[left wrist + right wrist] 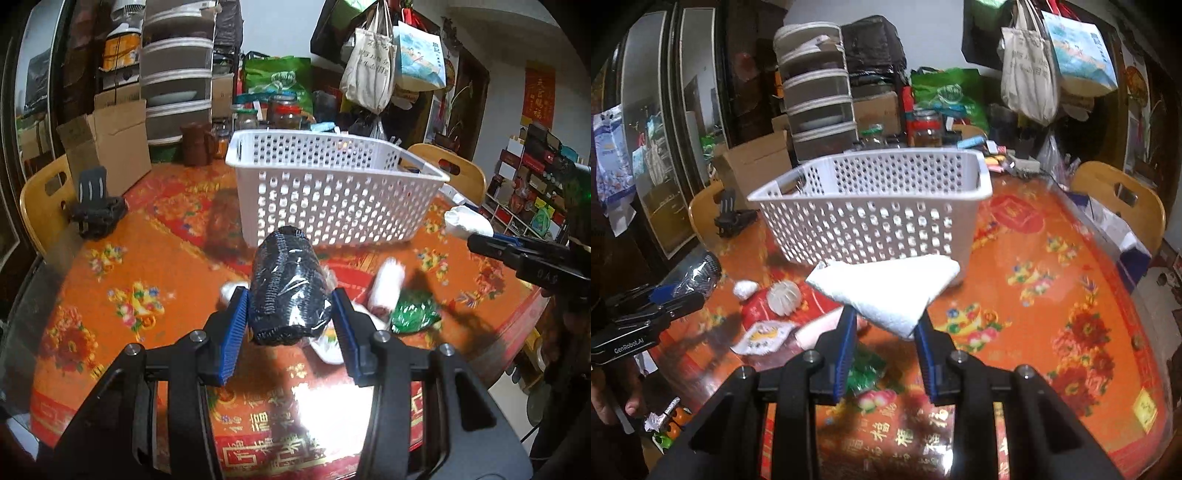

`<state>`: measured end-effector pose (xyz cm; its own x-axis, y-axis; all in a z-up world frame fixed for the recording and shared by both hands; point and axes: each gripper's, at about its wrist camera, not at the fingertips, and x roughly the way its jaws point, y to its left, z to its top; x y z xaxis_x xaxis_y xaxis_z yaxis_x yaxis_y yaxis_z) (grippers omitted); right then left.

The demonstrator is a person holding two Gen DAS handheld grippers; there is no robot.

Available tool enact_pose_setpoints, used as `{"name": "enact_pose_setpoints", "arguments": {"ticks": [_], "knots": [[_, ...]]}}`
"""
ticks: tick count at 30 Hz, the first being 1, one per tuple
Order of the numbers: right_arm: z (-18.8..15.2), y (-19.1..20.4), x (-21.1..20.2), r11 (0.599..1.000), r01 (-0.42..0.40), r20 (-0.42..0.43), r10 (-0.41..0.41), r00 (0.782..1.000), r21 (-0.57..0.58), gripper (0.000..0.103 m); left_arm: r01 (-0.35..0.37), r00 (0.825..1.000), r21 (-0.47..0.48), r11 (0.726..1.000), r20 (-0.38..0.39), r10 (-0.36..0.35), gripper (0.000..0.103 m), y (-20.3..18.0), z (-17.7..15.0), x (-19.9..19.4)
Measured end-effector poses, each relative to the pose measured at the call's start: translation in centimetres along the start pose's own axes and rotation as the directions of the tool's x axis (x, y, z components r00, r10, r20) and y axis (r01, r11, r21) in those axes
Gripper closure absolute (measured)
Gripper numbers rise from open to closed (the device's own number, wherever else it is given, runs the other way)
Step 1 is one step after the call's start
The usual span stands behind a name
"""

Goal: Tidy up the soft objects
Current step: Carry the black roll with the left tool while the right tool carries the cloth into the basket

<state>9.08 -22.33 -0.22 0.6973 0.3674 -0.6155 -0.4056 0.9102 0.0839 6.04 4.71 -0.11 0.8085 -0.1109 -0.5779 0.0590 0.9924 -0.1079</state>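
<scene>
My left gripper [291, 306] is shut on a black knitted roll wrapped in clear plastic [288, 288], held above the table in front of the white perforated basket [332, 192]. My right gripper [886, 317] is shut on a folded white towel [886, 288], also held above the table before the basket [871, 214]. In the left wrist view the right gripper [476, 242] with the towel [467, 219] shows at the right. In the right wrist view the left gripper [683, 299] with the black roll [698, 273] shows at the left.
On the red-orange tablecloth [129, 266] lie a white roll [386, 288], a green crinkly packet [413, 310], a white pleated ball [785, 295], a small white wad [745, 288] and a flat white sachet [762, 338]. Boxes, jars and bags stand behind the basket. A black clip stand [96, 210] sits at the left.
</scene>
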Motion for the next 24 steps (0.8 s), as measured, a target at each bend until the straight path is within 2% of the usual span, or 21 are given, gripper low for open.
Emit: {"name": "enact_pose_setpoints", "arguments": {"ticks": [6, 12, 19, 21, 24], "knots": [[3.0, 0.3, -1.5, 0.999, 0.005, 0.045, -0.003, 0.999, -0.043, 0.073, 0.013, 0.999, 0.015, 1.000, 0.048, -0.013, 0.060, -0.3, 3.6, -1.6], [6.8, 1.2, -1.8, 0.995, 0.021, 0.069, -0.014, 0.998, -0.100, 0.073, 0.034, 0.997, 0.024, 0.999, 0.072, -0.036, 0.060, -0.8, 9.2, -1.8], [11.8, 0.2, 0.3, 0.996, 0.019, 0.051, -0.014, 0.999, -0.091, 0.073, 0.023, 0.999, 0.009, 1.000, 0.046, -0.024, 0.060, -1.4, 16.8, 1.2], [13.2, -0.3, 1.4, 0.996, 0.027, 0.036, -0.024, 0.999, -0.083, 0.073, 0.033, 0.999, -0.005, 0.999, 0.012, -0.032, 0.060, -1.4, 19.0, 3.0], [14.9, -1.2, 4.0, 0.997, 0.039, -0.008, -0.039, 0.999, -0.071, 0.073, 0.004, 0.999, 0.002, 1.000, -0.046, -0.004, 0.060, -1.9, 21.6, 6.4]]}}
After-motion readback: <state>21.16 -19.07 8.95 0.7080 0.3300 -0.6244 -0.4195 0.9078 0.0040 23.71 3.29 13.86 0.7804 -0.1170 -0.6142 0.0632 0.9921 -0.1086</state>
